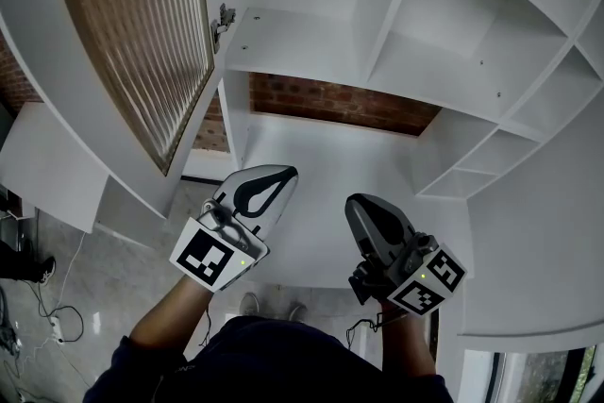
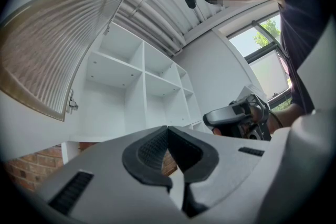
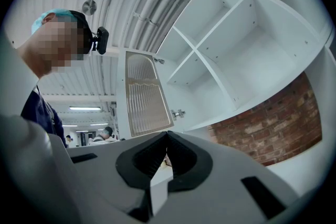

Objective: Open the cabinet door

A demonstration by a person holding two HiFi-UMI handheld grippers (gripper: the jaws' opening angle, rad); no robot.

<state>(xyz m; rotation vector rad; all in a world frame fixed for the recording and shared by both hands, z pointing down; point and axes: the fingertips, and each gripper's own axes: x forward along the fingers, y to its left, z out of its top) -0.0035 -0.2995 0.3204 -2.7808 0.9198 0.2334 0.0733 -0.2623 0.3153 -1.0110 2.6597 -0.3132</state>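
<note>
The cabinet door (image 1: 132, 33), a white frame round ribbed glass, stands swung wide out to the left on its hinge (image 1: 224, 22). The white shelf compartments (image 1: 311, 52) behind it are bare. In the left gripper view the door (image 2: 52, 55) hangs at upper left; in the right gripper view the door (image 3: 144, 94) sits left of centre. My left gripper (image 1: 274, 175) is held low in front of the cabinet, jaws shut with nothing between them, well below the door. My right gripper (image 1: 363, 208) is beside it, jaws together and empty. Neither touches the cabinet.
A red brick wall (image 1: 340, 104) shows under the shelves, above a white counter (image 1: 311, 156). More open white shelves (image 1: 528, 109) run to the right. Cables lie on the grey floor (image 1: 57, 316) at lower left. A window (image 2: 262, 55) is behind me.
</note>
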